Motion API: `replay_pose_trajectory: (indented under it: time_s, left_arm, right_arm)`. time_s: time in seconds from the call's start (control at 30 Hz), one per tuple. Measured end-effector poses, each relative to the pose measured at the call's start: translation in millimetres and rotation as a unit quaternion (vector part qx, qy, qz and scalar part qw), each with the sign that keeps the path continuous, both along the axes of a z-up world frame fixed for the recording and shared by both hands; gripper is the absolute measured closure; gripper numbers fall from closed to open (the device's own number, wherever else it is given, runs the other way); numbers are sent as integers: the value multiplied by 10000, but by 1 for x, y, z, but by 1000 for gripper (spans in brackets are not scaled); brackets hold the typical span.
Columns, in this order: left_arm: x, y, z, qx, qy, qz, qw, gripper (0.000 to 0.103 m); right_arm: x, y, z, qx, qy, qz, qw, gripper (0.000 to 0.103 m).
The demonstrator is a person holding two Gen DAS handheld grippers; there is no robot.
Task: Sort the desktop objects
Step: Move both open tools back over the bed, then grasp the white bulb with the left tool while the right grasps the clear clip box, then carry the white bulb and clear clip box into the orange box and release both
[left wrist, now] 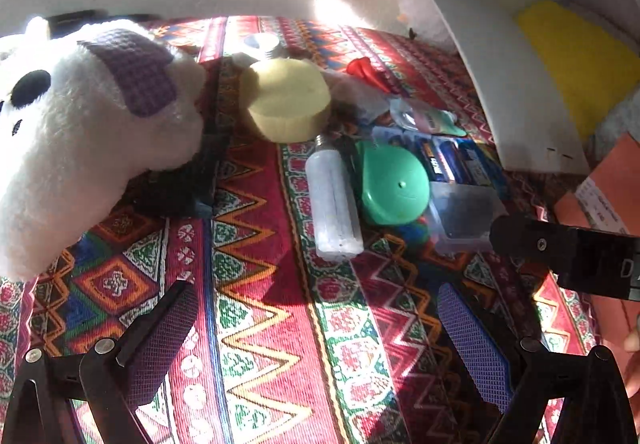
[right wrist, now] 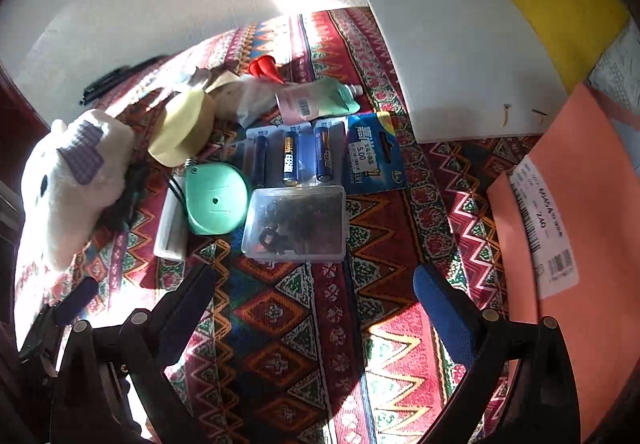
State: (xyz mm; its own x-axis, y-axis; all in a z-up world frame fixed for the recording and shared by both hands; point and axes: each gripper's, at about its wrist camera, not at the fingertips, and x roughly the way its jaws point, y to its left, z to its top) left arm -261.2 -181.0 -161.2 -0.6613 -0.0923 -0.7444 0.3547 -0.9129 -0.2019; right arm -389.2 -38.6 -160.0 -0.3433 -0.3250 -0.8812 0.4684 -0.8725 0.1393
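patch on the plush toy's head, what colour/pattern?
Purple checked weave on the white plush toy; the patch shows best in the left wrist view.

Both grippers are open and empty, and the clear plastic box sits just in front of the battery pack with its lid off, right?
Not quite: the clear plastic box has its lid on, as the right wrist view shows. Otherwise correct: it sits just in front of the battery pack, and the left gripper and right gripper are open and empty.

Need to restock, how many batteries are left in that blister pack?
3, standing side by side in the battery pack behind the clear box; another slot at its left end may be hidden.
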Motion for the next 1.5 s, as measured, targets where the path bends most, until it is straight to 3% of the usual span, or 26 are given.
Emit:
replay_pose_trajectory:
  time_s: [0.1, 0.2, 0.23, 0.27, 0.3, 0.37, 0.4, 0.43, 0.47, 0.57, 0.8, 1.07, 1.33, 1.5]
  left_arm:
    - [-19, -11, -10, 132, -83, 27, 9999, 4]
    - [-41, -14, -21, 20, -267, 50, 9996, 5]
    - [-49, -13, -25, -33, -289, -13, 9996, 5]
    - [-56, -10, -27, -162, -305, -66, 9994, 5]
    - [-62, -6, -28, -282, -308, -148, 9990, 5]
    - [-72, 0, -28, -375, -363, -398, 9978, 17]
    - [-71, 2, -26, -463, -402, -445, 9971, 38]
    - [-69, 3, -25, -571, -448, -462, 9963, 66]
    - [-64, 4, -23, -569, -472, -493, 9960, 78]
    - [-33, -1, -19, -258, -410, -518, 9975, 77]
    - [60, 4, -6, -6, -248, -324, 9992, 77]
    - [130, 35, 42, -8, 318, -374, 9988, 77]
    - [148, 63, 99, -54, 938, -653, 9934, 77]
    - [143, 80, 117, -72, 1140, -778, 9904, 77]
  right_arm:
    - [-18, -23, -22, 199, -116, -15, 9997, 2]
    - [-35, -35, -41, 353, -110, -103, 9993, 5]
    - [-39, -34, -42, 406, -56, -104, 9991, 11]
    - [-43, -33, -42, 461, 22, -96, 9989, 25]
    - [-45, -31, -39, 508, 140, -72, 9986, 30]
    - [-50, -20, -38, 306, 25, -109, 9995, 30]
    - [-53, -13, -38, 100, -107, -170, 9997, 30]
    - [-55, -7, -37, -71, -216, -221, 9995, 30]
    - [-57, -1, -36, -209, -315, -261, 9989, 30]
    - [-58, 16, -31, -548, -564, -377, 9962, 30]
    - [-29, 38, -14, -1171, -981, -423, 9874, 30]
    - [31, 54, 46, -1563, -391, -153, 9868, 30]
    - [80, 70, 103, -1963, 202, 109, 9803, 30]
    - [92, 88, 128, -2059, 519, 111, 9771, 30]
